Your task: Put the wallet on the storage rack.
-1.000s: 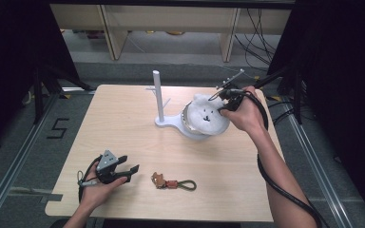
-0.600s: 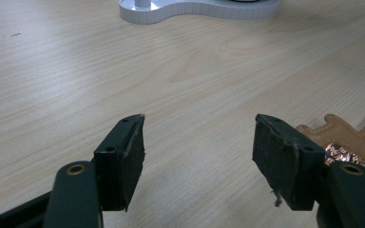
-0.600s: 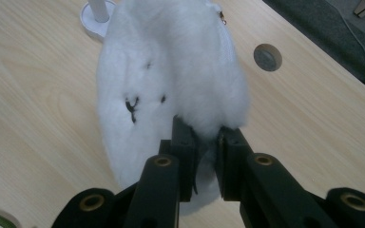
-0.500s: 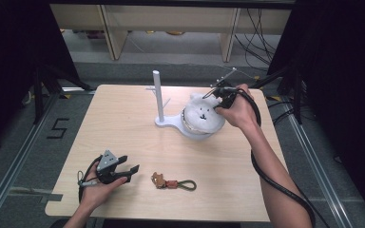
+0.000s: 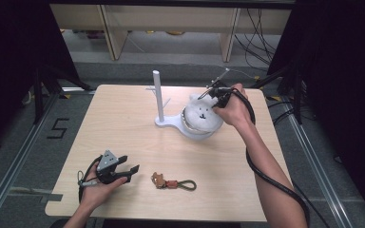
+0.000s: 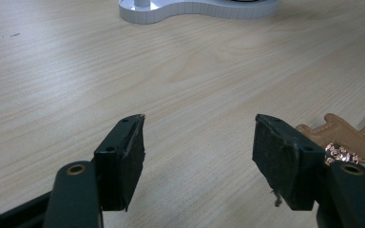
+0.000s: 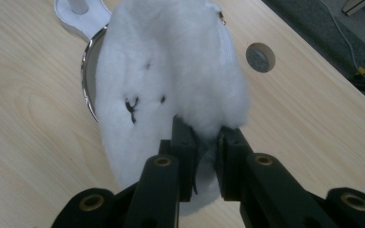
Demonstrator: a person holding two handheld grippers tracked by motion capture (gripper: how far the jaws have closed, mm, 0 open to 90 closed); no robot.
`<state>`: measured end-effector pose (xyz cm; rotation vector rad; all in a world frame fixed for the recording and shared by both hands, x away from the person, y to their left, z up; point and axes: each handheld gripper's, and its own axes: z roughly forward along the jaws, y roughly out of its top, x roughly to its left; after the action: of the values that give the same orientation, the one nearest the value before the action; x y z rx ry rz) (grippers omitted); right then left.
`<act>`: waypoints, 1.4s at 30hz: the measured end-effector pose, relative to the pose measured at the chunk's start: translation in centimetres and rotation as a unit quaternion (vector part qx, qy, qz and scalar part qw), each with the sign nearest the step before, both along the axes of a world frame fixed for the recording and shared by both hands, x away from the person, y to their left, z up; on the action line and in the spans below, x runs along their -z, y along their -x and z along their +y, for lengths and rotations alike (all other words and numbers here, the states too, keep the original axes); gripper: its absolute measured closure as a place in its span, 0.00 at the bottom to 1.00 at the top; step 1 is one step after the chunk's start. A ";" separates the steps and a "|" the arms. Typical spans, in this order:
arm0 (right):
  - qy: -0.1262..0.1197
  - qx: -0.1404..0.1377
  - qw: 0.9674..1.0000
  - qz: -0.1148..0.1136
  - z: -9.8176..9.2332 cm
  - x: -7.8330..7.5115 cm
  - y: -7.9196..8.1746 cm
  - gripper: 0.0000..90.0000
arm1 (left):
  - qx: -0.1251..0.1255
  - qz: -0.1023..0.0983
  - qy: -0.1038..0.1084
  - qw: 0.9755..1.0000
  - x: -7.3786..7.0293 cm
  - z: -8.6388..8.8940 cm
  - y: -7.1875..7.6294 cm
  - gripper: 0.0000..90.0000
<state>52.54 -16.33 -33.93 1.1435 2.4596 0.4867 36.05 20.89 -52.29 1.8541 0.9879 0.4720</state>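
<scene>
Right gripper (image 7: 204, 147), clamping plush pouch (image 7: 171, 71), has shifted left and lower.

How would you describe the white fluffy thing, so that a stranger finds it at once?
On the wooden table, find the white stand with its upright post. Beside it lies a white plush toy, pinched by the right gripper. Alone here it is furry, with a small black stitched face.

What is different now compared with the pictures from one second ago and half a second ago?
The right gripper, shut on the white plush toy, moved toward the table's left and a little lower, and the toy now sits lower over the round part of the white stand. The left gripper stayed open and in place near the table's front edge, and the brown keychain beside it did not move.
</scene>
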 end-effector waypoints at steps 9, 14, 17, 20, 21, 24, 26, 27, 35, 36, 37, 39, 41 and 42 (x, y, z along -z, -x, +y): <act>0.013 -0.007 1.000 0.003 0.3 0.8 -0.6 0.90 | 0.001 0.000 -0.002 1.000 0.0 0.0 0.0 0.38; 0.027 -0.010 1.000 -0.004 0.7 1.0 -0.9 0.90 | 0.004 0.000 0.000 1.000 0.0 0.0 0.0 0.38; 0.033 -0.011 0.999 -0.005 0.8 1.1 -0.9 0.90 | 0.003 0.000 0.001 1.000 0.0 0.0 0.0 0.38; 0.040 -0.006 0.999 -0.001 1.0 1.0 -1.0 0.90 | 0.004 -0.001 -0.001 1.000 0.0 0.0 0.0 0.38; 0.040 -0.004 0.999 0.003 1.0 1.0 -1.0 0.90 | 0.003 -0.001 0.003 1.000 0.0 0.0 0.0 0.38; 0.047 -0.008 0.999 -0.001 1.2 1.0 -1.1 0.90 | 0.004 0.000 0.000 1.000 0.0 0.0 0.0 0.38; 0.052 -0.008 0.999 -0.001 1.3 1.0 -1.1 0.90 | 0.004 0.000 -0.001 1.000 0.0 0.0 0.0 0.38; 0.051 -0.007 0.999 -0.002 1.3 1.2 -1.2 0.90 | 0.004 0.000 0.000 1.000 0.0 0.0 0.0 0.38; 0.067 -0.011 0.998 -0.003 1.7 1.6 -1.5 0.90 | 0.002 0.001 -0.003 1.000 0.0 0.0 0.0 0.38; 0.074 -0.011 0.997 -0.003 1.8 1.7 -1.6 0.90 | 0.004 0.001 -0.001 1.000 0.0 0.0 -0.1 0.38; 0.074 -0.011 0.997 -0.003 1.8 1.7 -1.6 0.90 | 0.004 0.001 -0.001 1.000 0.0 0.0 -0.1 0.38; 0.078 -0.011 0.997 -0.002 1.9 1.8 -1.6 0.90 | 0.002 0.001 -0.004 1.000 0.0 -0.1 0.0 0.38; 0.082 -0.008 0.997 -0.003 1.9 1.9 -1.7 0.89 | 0.003 0.001 -0.003 1.000 0.0 -0.1 0.0 0.38; 0.083 -0.005 0.997 -0.003 2.0 2.0 -1.7 0.89 | 0.004 0.000 -0.003 1.000 0.0 -0.1 0.0 0.38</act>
<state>54.22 -14.32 -35.89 1.0628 2.4493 0.2826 36.10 20.83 -52.31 1.8625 0.9806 0.4695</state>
